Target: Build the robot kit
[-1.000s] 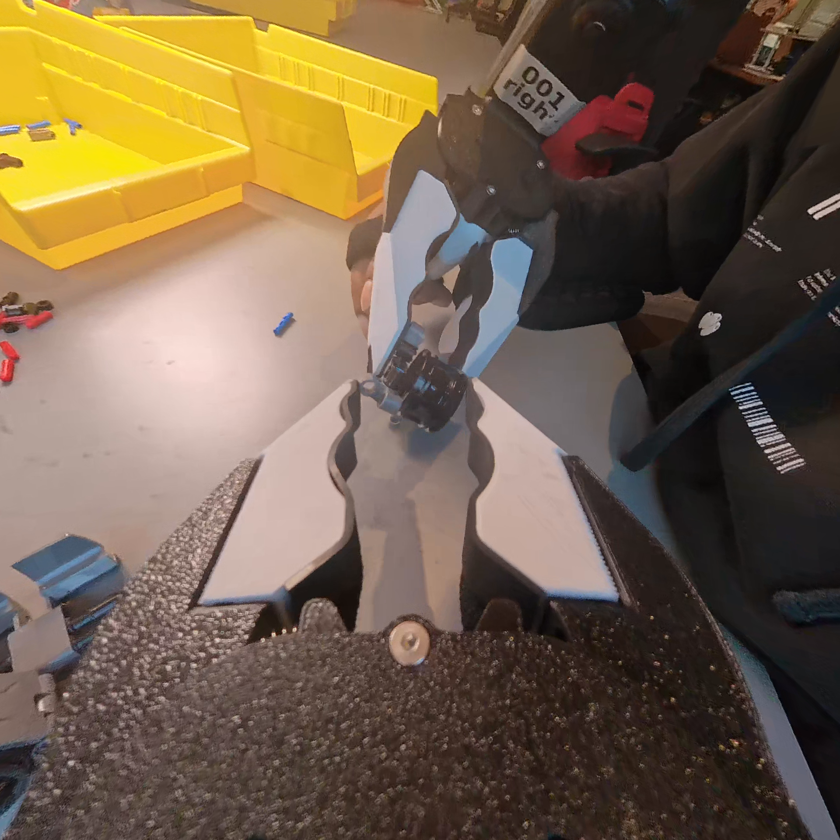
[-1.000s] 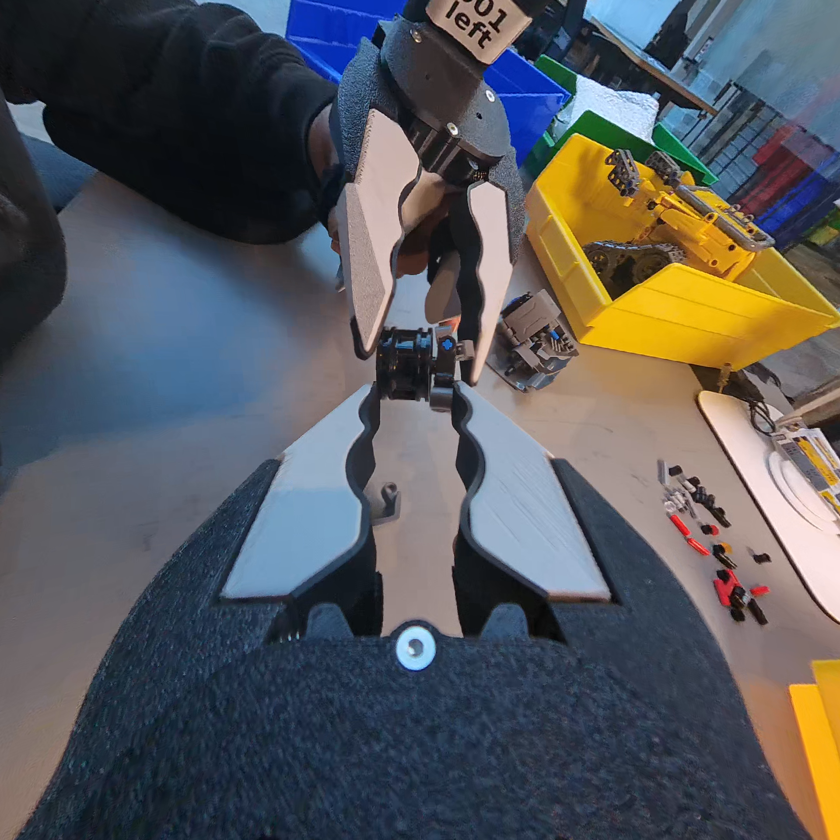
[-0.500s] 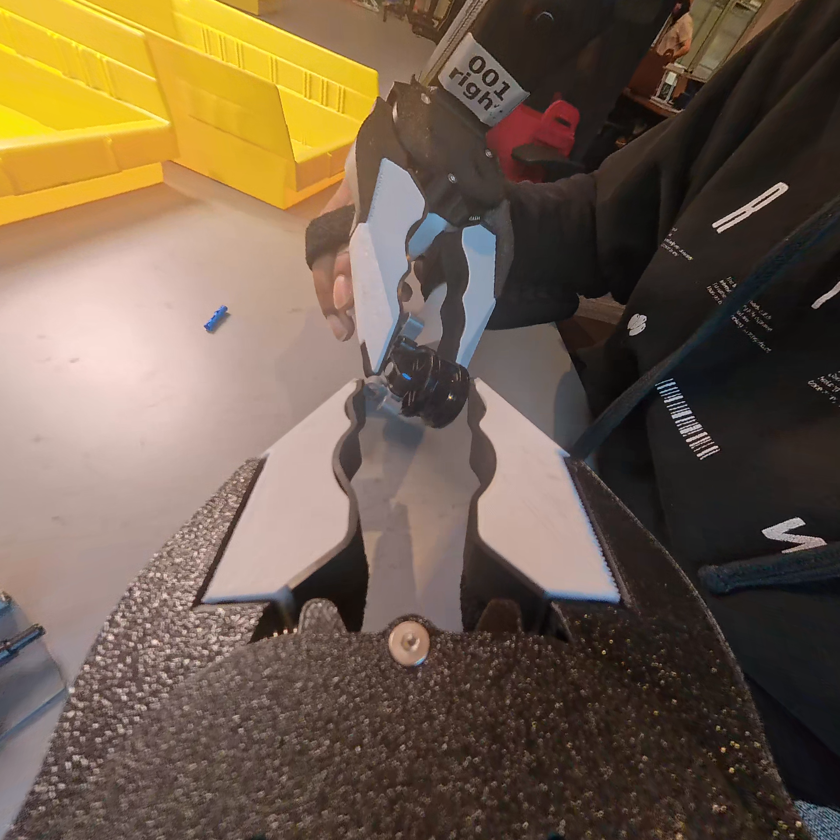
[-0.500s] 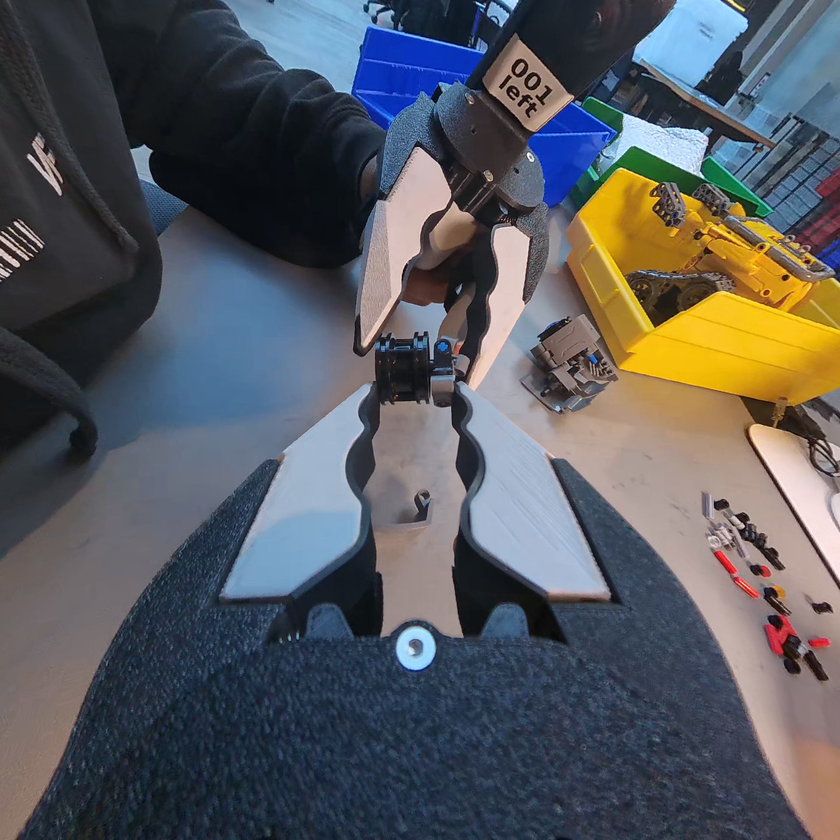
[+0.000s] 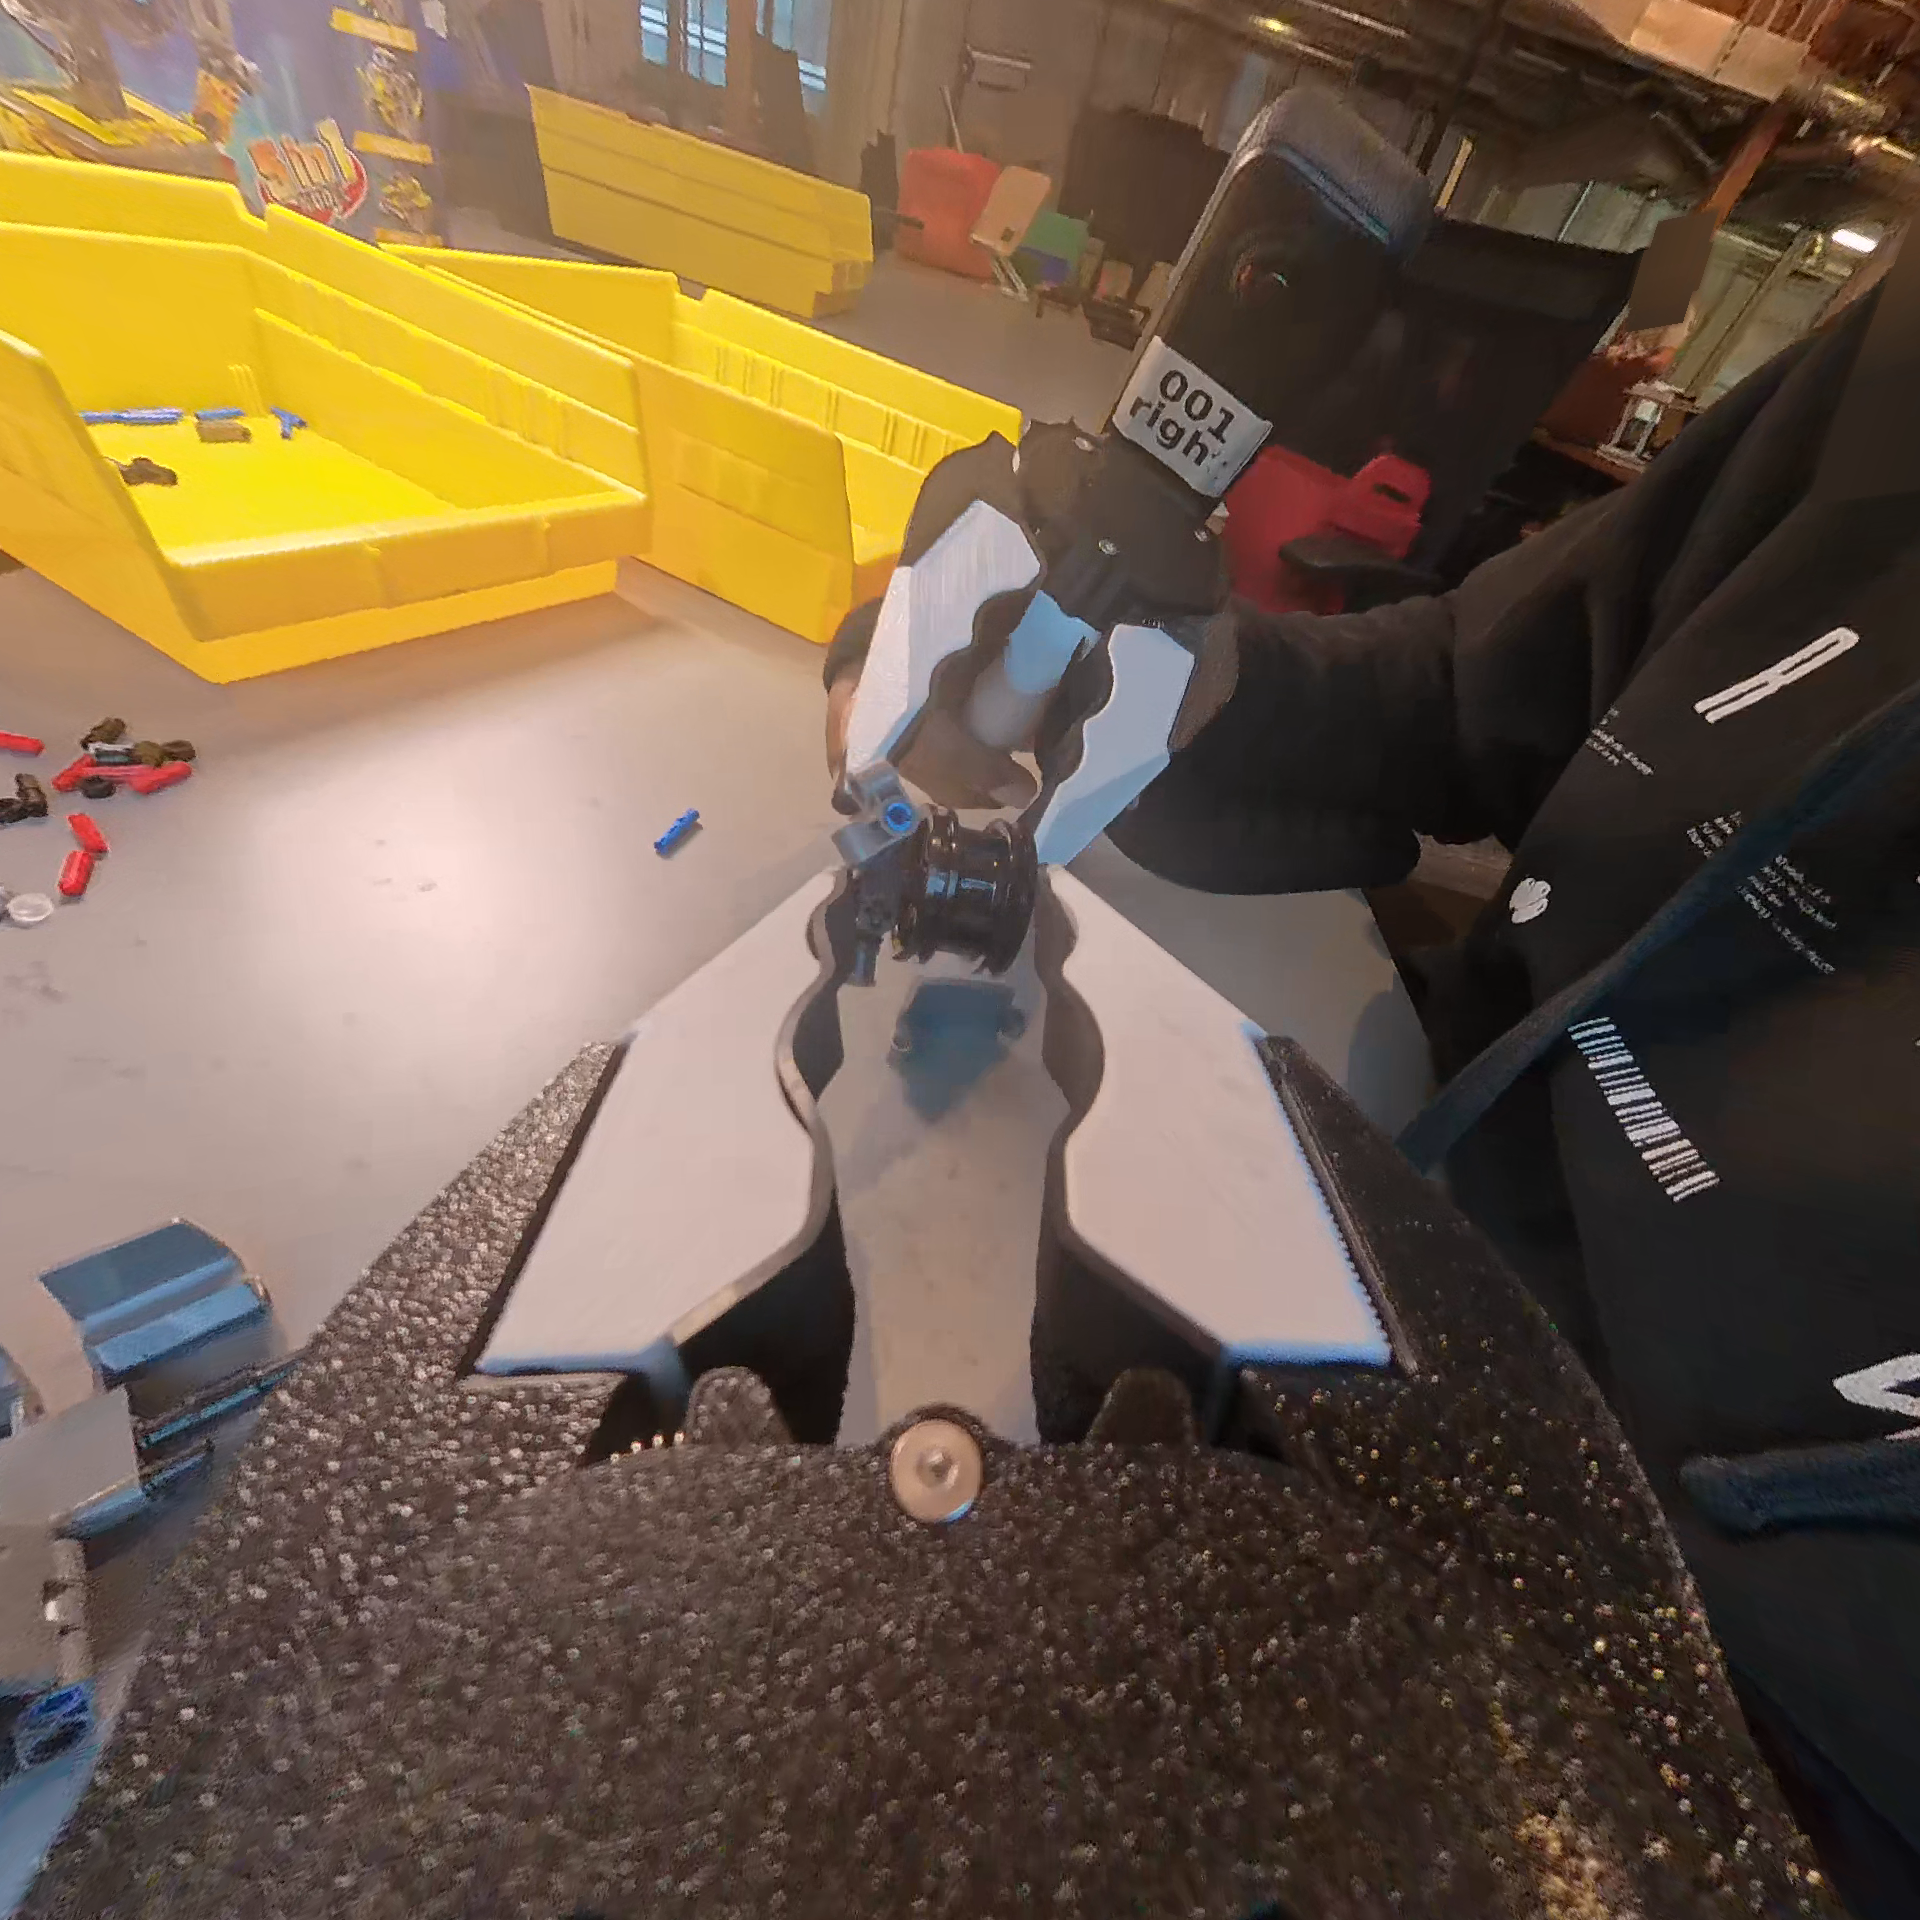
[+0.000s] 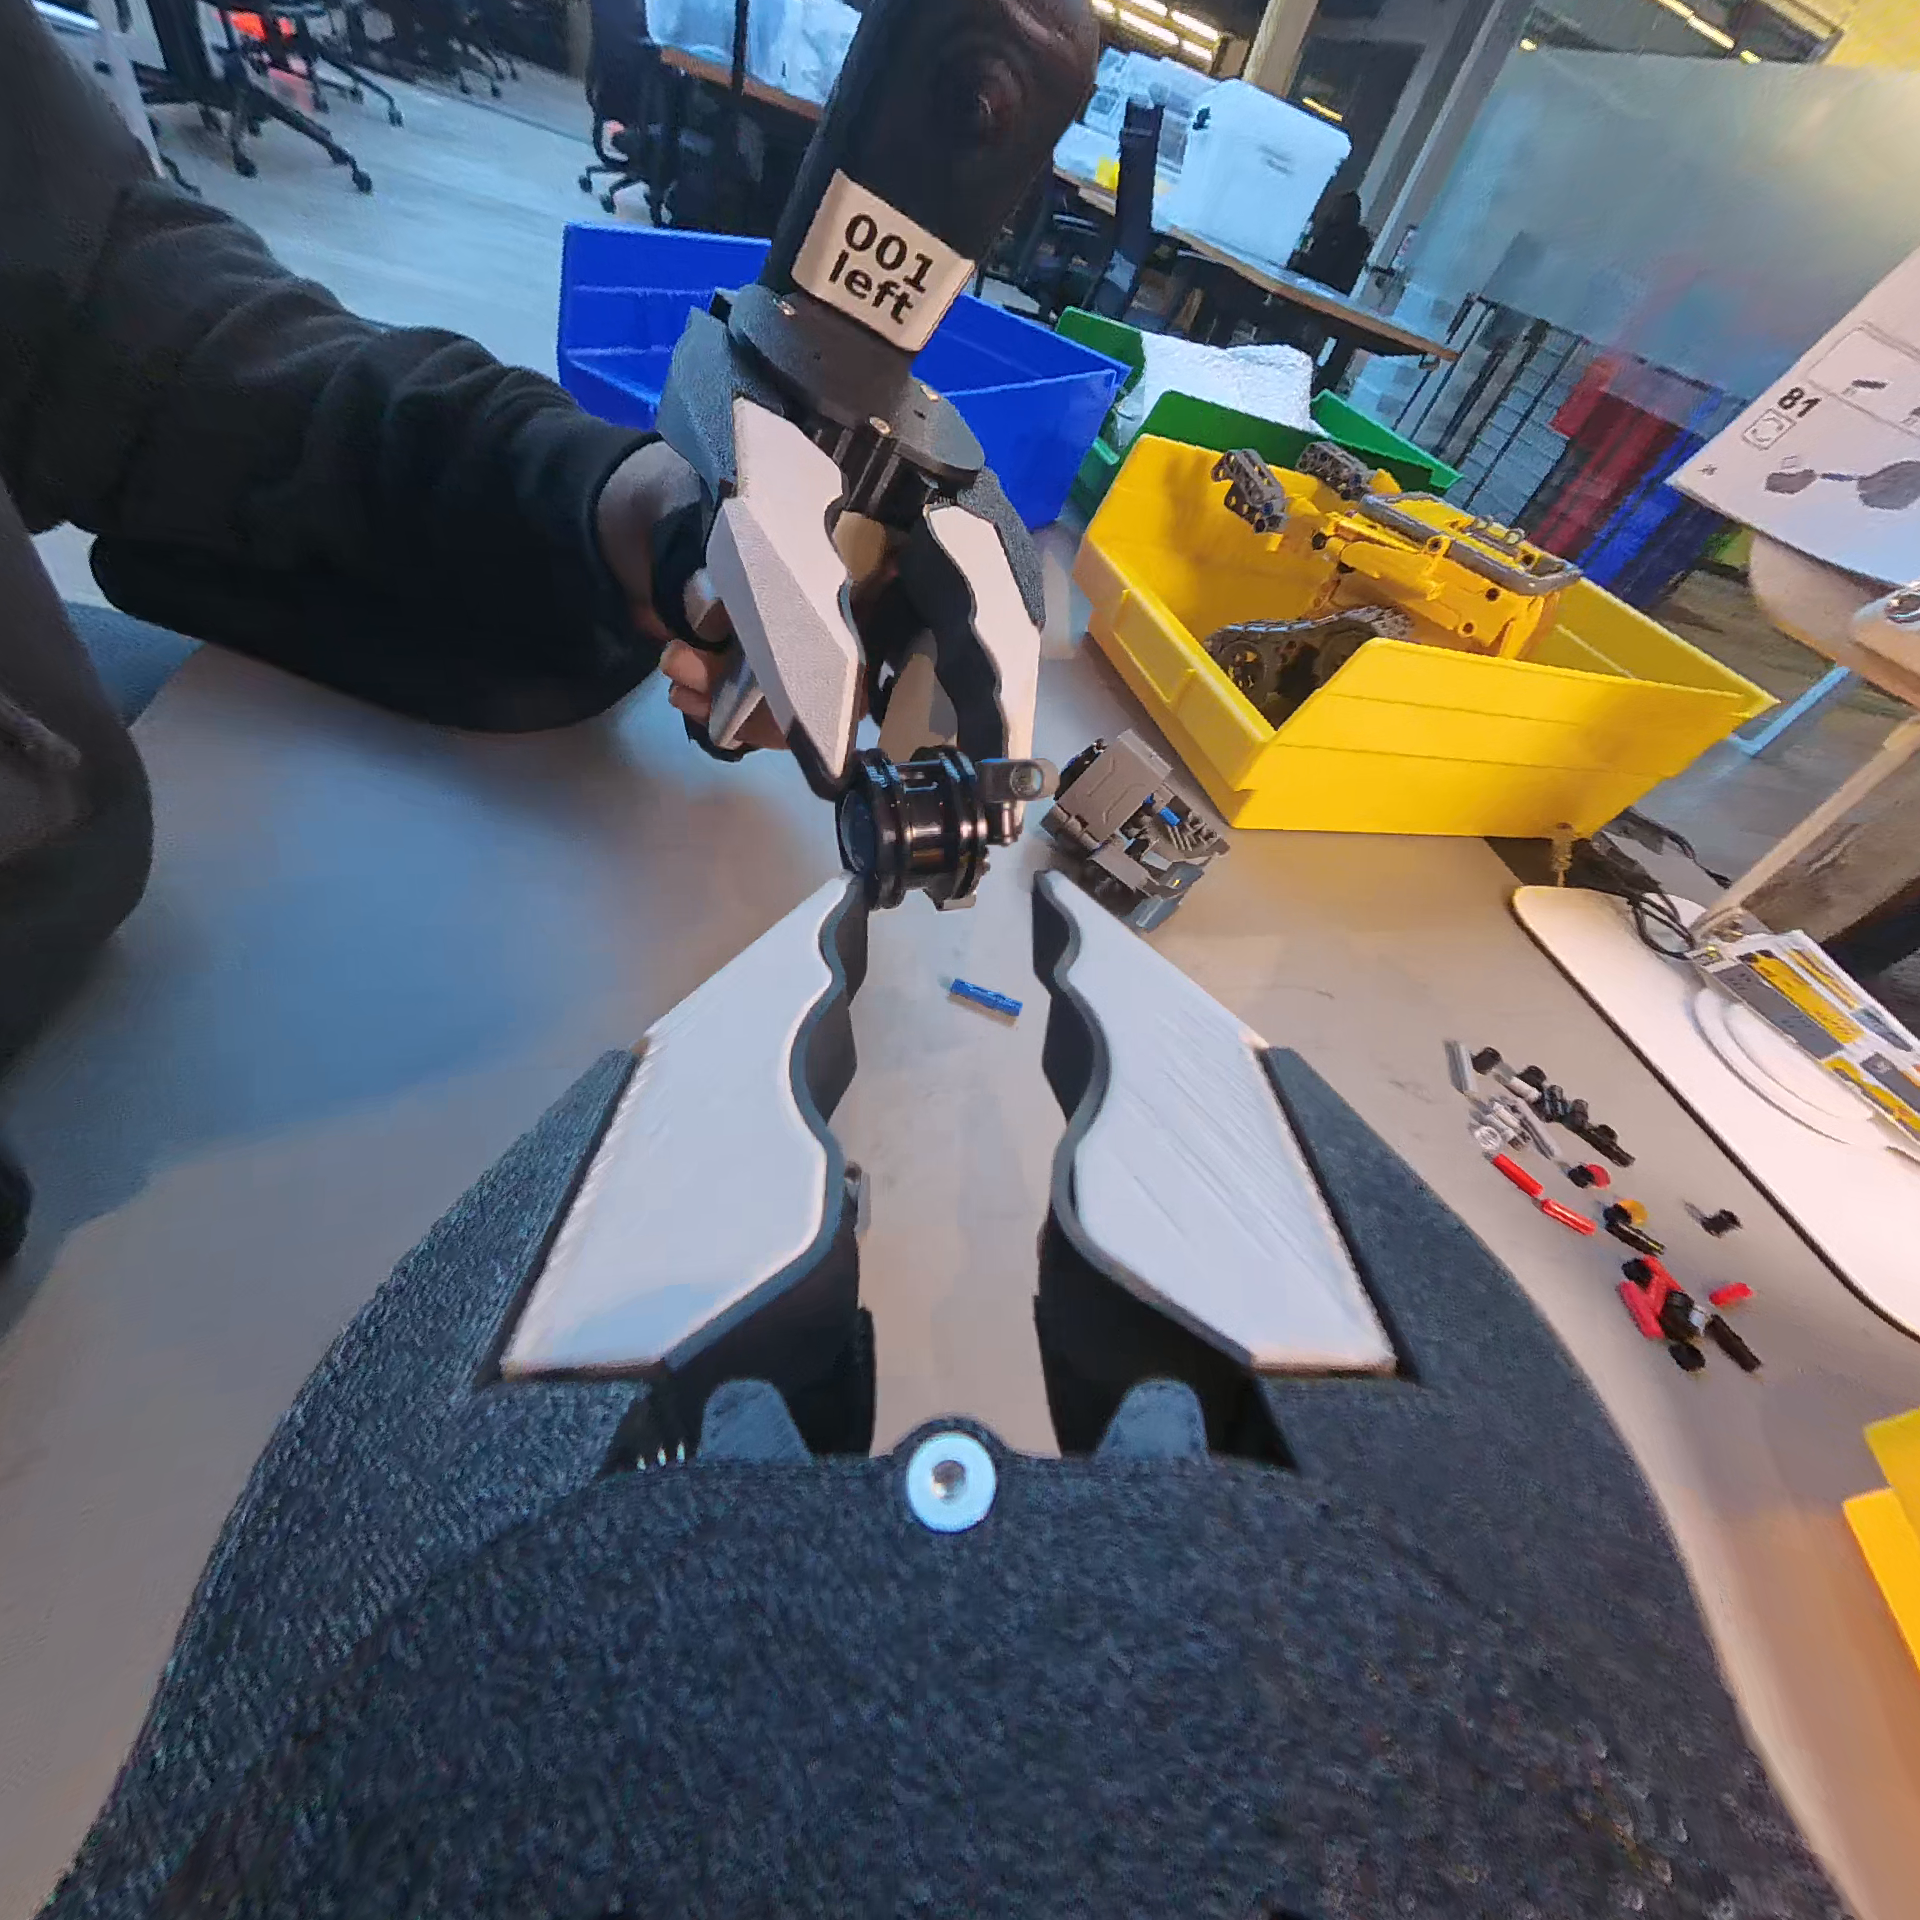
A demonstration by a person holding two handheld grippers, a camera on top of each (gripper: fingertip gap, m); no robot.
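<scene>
A black wheel hub with a small grey connector hangs above the grey table between the tips of my left gripper, which is shut on it. In the right wrist view the hub sits in the left gripper's tips. My right gripper is open just short of the hub; its left fingertip touches the hub's lower edge and the right one stands apart. It reaches in from above in the left wrist view.
Yellow bins, loose red and black pins and a blue pin lie to the left. A grey brick assembly, a yellow bin holding a tracked model, a blue bin, loose pins and a blue piece are nearby. Both grippers' tips are close together, under 4 cm apart.
The hub was between both grippers' tips. It now sits just beyond my right gripper's tips, still in the left gripper. Both grippers have tilted and the views have swung.
</scene>
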